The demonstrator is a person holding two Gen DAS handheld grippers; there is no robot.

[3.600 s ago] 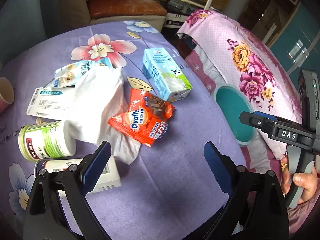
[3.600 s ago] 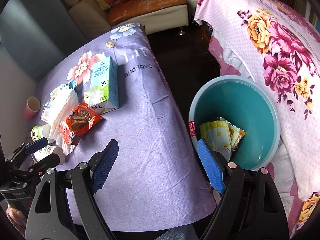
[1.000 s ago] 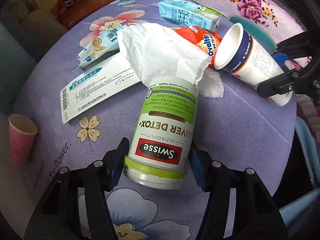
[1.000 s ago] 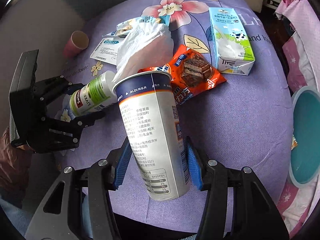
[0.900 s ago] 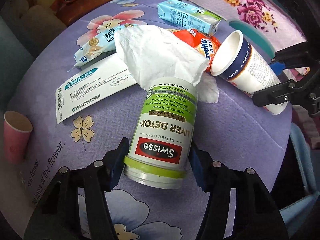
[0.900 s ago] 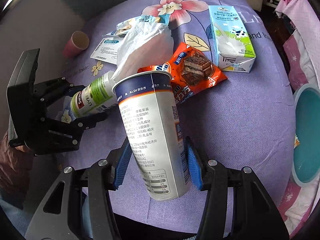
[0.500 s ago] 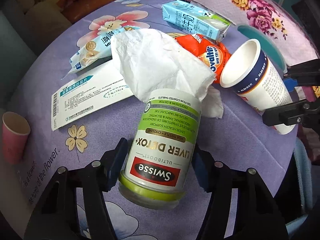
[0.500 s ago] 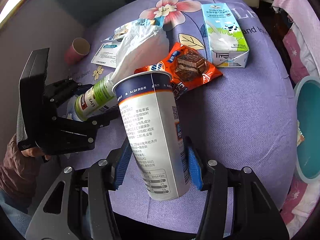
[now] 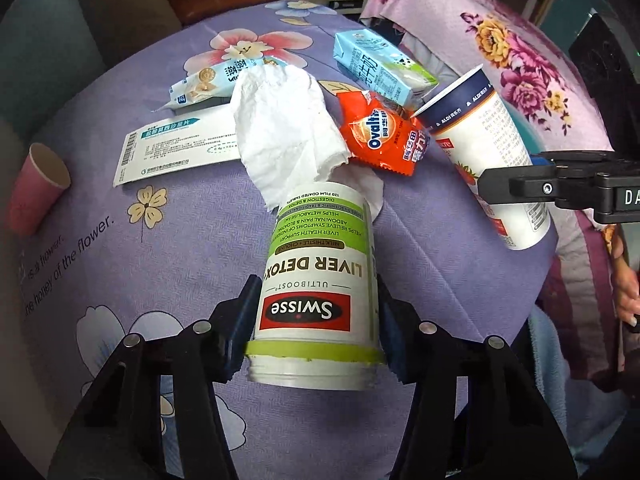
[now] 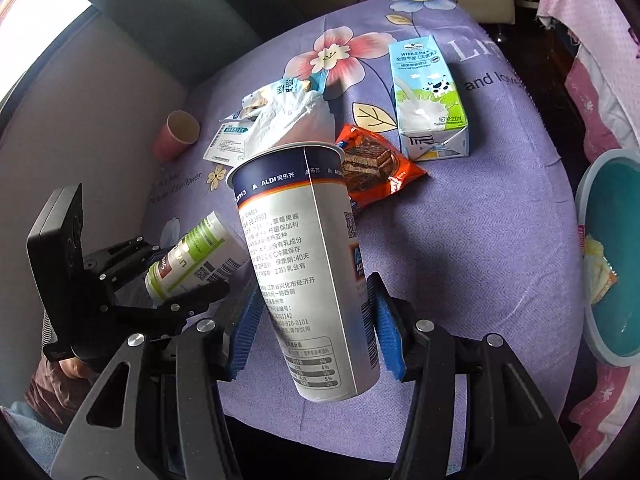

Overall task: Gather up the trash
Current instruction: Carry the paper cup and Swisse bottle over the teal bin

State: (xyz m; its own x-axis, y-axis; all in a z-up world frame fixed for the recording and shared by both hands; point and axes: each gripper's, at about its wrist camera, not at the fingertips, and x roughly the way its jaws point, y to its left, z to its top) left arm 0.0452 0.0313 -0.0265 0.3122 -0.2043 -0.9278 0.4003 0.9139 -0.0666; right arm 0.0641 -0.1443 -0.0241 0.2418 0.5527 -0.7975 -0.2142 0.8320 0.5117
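My left gripper (image 9: 316,328) is shut on a white and green Swisse bottle (image 9: 318,284), held above the purple tablecloth (image 9: 160,264); the bottle also shows in the right wrist view (image 10: 196,260). My right gripper (image 10: 314,328) is shut on a tall white and navy ALDI cup (image 10: 308,264), lifted off the table; the cup also shows in the left wrist view (image 9: 488,152). On the cloth lie a crumpled white tissue (image 9: 284,132), an orange Ovaltine wrapper (image 9: 384,136), a blue milk carton (image 10: 430,100), a flat medicine box (image 9: 172,148) and a blue snack packet (image 9: 212,80).
A teal bin (image 10: 612,252) with some wrappers inside stands on the floor right of the table. A pink paper cup (image 10: 178,134) lies at the table's far left. A pink floral bedspread (image 9: 520,52) is behind the table on the right.
Both grippers have lifted higher with their loads. The Swisse bottle is farther off the cloth and the cup has moved right, toward the table's bin side.
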